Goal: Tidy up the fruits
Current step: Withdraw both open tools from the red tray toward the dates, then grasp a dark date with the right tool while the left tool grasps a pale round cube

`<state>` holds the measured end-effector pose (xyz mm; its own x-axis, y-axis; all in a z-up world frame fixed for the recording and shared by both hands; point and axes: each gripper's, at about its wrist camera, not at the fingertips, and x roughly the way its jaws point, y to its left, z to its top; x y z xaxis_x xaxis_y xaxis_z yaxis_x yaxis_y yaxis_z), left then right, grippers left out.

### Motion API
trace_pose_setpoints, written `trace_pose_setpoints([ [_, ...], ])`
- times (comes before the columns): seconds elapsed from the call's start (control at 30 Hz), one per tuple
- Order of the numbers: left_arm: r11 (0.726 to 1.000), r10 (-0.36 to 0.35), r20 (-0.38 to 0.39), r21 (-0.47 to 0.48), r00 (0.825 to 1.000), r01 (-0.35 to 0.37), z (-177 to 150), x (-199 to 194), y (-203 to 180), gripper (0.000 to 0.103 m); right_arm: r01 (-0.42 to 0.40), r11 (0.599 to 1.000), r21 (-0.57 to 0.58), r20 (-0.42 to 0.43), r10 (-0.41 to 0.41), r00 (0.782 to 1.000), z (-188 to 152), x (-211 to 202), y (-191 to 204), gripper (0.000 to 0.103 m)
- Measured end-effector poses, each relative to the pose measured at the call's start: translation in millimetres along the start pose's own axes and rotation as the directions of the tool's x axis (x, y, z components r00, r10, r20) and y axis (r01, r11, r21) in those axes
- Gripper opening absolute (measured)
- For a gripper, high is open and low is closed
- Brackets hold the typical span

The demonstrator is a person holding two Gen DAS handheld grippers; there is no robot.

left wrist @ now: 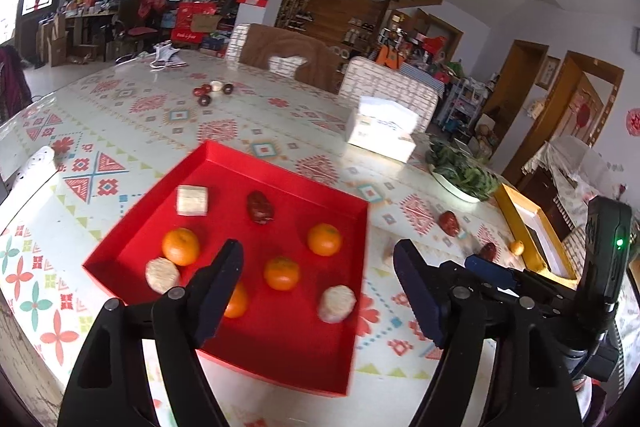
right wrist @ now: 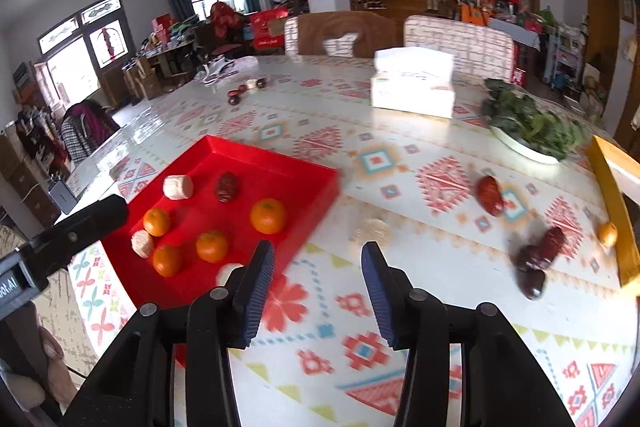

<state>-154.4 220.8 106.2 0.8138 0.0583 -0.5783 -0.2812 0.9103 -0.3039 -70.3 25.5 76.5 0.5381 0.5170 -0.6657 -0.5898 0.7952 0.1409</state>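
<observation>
While both our grippers, left gripper [left wrist: 318,285] and right gripper [right wrist: 318,289], hang parted and empty, we judge the red tray [left wrist: 224,157] (already holding oranges) gathers fruit, with table dates [right wrist: 490,195] left.

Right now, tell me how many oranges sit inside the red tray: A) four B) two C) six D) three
A: four oranges lie in the red tray, at and; a fifth, smaller orange fruit sits outside it by the yellow box.

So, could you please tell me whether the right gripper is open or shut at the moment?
Open. In the right wrist view the right gripper shows its two blue pads apart, with only patterned tablecloth between them and nothing held.
</observation>
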Motion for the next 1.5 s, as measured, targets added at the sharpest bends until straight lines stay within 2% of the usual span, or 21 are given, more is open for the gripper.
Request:
trace_pose_setpoints([
  [0.13, 0.999, -0.016, -0.007, 0.031, 1.0, 0.016, -4.4, 0.7, -20.9, 0.078, 0.042, 0.999, 0.033, -0.008, -0.042, 0.999, -16.5, -10.5, -34.9, 0.054],
  [0.27, 0.998, -0.037, -0.03, 0.049, 0.999, 0.038, -9.2, 10.7, -37.9, 0.081, 0.103, 0.986, 0.133, -0.038, -0.098, 0.994, -35.6, -19.5, -93.6, 0.054],
  [0.47, 0.993, -0.076, -0.092, 0.081, 0.993, 0.083, -17.9, 37.9, -66.8, 0.081, 0.178, 0.938, 0.299, -0.071, -0.164, 0.984, -58.4, -38.3, -181.7, 0.054],
  [0.57, 0.99, -0.09, -0.124, 0.099, 0.988, 0.102, -22.3, 51.6, -79.6, 0.081, 0.18, 0.923, 0.34, -0.072, -0.165, 0.984, -60.1, -41.7, -202.1, 0.054],
  [0.8, 0.967, -0.107, -0.196, 0.206, 0.975, 0.148, -30.5, 100.0, -116.2, 0.081, 0.119, 0.922, 0.367, -0.081, -0.096, 0.992, -49.4, -14.1, -209.2, 0.054],
  [0.97, 0.96, -0.065, -0.256, 0.246, 0.965, 0.13, -28.7, 148.6, -125.0, 0.081, 0.101, 0.935, 0.341, -0.112, -0.066, 0.991, -42.0, 16.3, -199.3, 0.054],
  [1.13, 0.959, -0.028, -0.278, 0.265, 0.96, 0.105, -26.6, 175.2, -125.0, 0.08, 0.1, 0.945, 0.313, -0.113, -0.068, 0.991, -35.4, 28.3, -195.1, 0.054],
  [1.2, 0.956, -0.027, -0.275, 0.273, 0.961, 0.105, -25.8, 179.6, -125.7, 0.078, 0.103, 0.947, 0.303, -0.112, -0.072, 0.991, -33.7, 29.9, -195.2, 0.054],
  [1.3, 0.949, 0.01, -0.267, 0.305, 0.964, 0.075, -27.2, 186.3, -128.7, 0.068, 0.11, 0.953, 0.282, -0.106, -0.083, 0.991, -33.5, 30.8, -193.8, 0.054],
  [1.37, 0.943, 0.032, -0.264, 0.328, 0.964, 0.059, -28.5, 189.8, -130.8, 0.052, 0.124, 0.957, 0.264, -0.105, -0.099, 0.989, -33.5, 32.8, -191.9, 0.054],
  [1.4, 0.939, 0.038, -0.255, 0.339, 0.966, 0.052, -29.0, 189.3, -131.6, 0.047, 0.141, 0.958, 0.249, -0.109, -0.117, 0.987, -32.9, 34.7, -191.1, 0.052],
  [1.43, 0.938, 0.038, -0.254, 0.343, 0.966, 0.053, -29.0, 188.9, -131.8, 0.034, 0.154, 0.959, 0.239, -0.11, -0.131, 0.985, -33.7, 34.7, -189.8, 0.05],
  [1.5, 0.937, 0.03, -0.258, 0.344, 0.966, 0.063, -29.3, 187.5, -132.2, 0.033, 0.158, 0.961, 0.226, -0.111, -0.136, 0.984, -34.0, 35.0, -188.4, 0.034],
])
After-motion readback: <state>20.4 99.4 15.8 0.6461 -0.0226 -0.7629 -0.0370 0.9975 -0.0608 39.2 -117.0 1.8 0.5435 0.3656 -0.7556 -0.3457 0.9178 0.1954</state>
